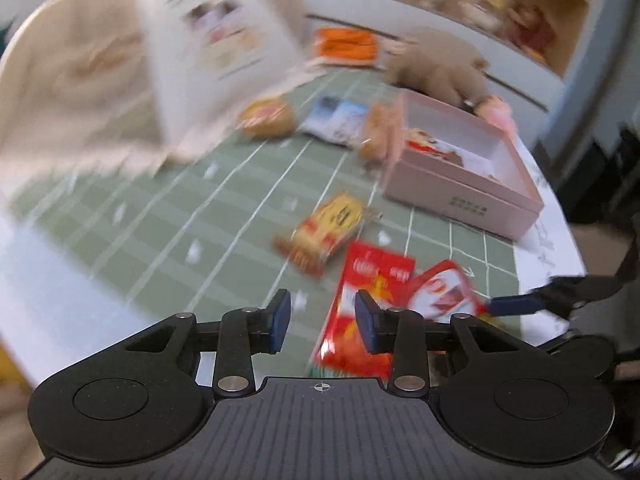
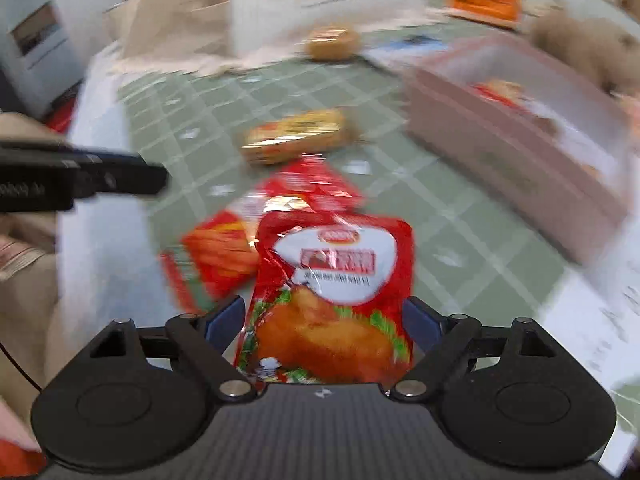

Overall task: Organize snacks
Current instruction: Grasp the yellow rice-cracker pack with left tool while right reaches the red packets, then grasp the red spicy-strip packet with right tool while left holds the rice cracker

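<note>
My right gripper (image 2: 324,320) is shut on a red chicken snack pouch (image 2: 332,292) and holds it above the green grid mat (image 2: 460,216). That pouch shows in the left wrist view (image 1: 440,292), with the right gripper (image 1: 516,304) at its edge. My left gripper (image 1: 323,320) is open and empty, low over the mat, beside a red snack packet (image 1: 360,304). A yellow-red biscuit pack (image 1: 328,228) lies mid-mat, also in the right wrist view (image 2: 296,136). A pink open box (image 1: 460,188) holding a few snacks stands at the right.
A round bun snack (image 1: 266,118), a blue-white packet (image 1: 336,118) and an orange pack (image 1: 346,46) lie further back. A beige plush toy (image 1: 436,64) sits behind the box. A white bag (image 1: 208,44) stands at the back left. Shelves (image 1: 500,4) line the far wall.
</note>
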`<state>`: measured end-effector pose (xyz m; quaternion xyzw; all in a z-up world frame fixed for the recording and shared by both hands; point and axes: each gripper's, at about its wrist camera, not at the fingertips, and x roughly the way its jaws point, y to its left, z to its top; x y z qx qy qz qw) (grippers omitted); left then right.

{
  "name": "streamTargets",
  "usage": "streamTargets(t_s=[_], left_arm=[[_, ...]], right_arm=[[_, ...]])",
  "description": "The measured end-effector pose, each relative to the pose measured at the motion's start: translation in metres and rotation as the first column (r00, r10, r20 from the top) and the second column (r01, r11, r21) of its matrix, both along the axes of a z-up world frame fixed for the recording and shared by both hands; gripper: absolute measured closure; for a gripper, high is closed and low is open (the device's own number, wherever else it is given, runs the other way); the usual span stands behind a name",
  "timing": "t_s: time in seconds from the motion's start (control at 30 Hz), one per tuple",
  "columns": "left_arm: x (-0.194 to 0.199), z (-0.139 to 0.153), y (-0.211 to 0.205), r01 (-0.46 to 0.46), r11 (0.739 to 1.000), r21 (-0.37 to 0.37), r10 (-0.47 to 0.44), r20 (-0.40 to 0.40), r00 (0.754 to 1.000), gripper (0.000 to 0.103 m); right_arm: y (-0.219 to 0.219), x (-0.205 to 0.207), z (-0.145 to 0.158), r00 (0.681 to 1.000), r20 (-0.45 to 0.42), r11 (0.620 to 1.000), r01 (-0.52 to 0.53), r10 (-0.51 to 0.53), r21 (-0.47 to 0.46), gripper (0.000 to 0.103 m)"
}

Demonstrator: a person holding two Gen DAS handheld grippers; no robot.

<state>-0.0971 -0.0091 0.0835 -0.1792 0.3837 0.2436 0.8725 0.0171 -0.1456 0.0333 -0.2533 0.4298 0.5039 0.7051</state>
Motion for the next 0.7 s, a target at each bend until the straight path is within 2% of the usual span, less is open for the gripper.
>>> streamTargets(t_s=[0.07,0.13,0.2,0.3,0.47,0.6,0.7], left_arm=[[0.020,0.000,0.008,0.013,0.999,0.035,-0.012,-0.014,1.000,0.062],[0.045,-0.002,0.015,0.071,0.996,0.055,-0.070,-0.027,0.997,0.062],[0.074,-0.011,0.022,0.158,0.984,0.085,-0.151,-0.087,0.985,0.061],[0.100,-0.027,0.033,0.208,0.974,0.092,-0.191,-0.161,0.968,0.060],[0.120,-0.055,0.052,0.207,0.978,0.009,-0.201,-0.204,0.958,0.054],[0.111,-0.055,0.050,0.186,0.982,-0.028,-0.188,-0.177,0.966,0.061],[0.090,-0.052,0.048,0.120,0.987,-0.105,-0.133,-0.131,0.982,0.063]], right_arm=[[-0.014,0.019,-0.002,0.997,-0.023,0.997,0.072,-0.072,-0.009,0.017],[-0.022,0.032,-0.002,0.993,-0.053,0.995,0.102,-0.102,-0.017,0.016],[-0.028,0.034,-0.002,0.994,-0.048,0.994,0.097,-0.099,-0.043,0.016],[-0.035,0.028,-0.006,0.997,-0.008,0.995,0.071,-0.072,-0.076,0.013],[-0.045,0.025,-0.014,0.992,0.038,0.989,0.120,-0.117,-0.082,0.000],[-0.051,0.024,-0.016,0.992,0.050,0.991,0.118,-0.114,-0.067,0.000],[-0.045,0.029,-0.016,0.998,0.035,0.994,0.056,-0.053,-0.096,0.000]])
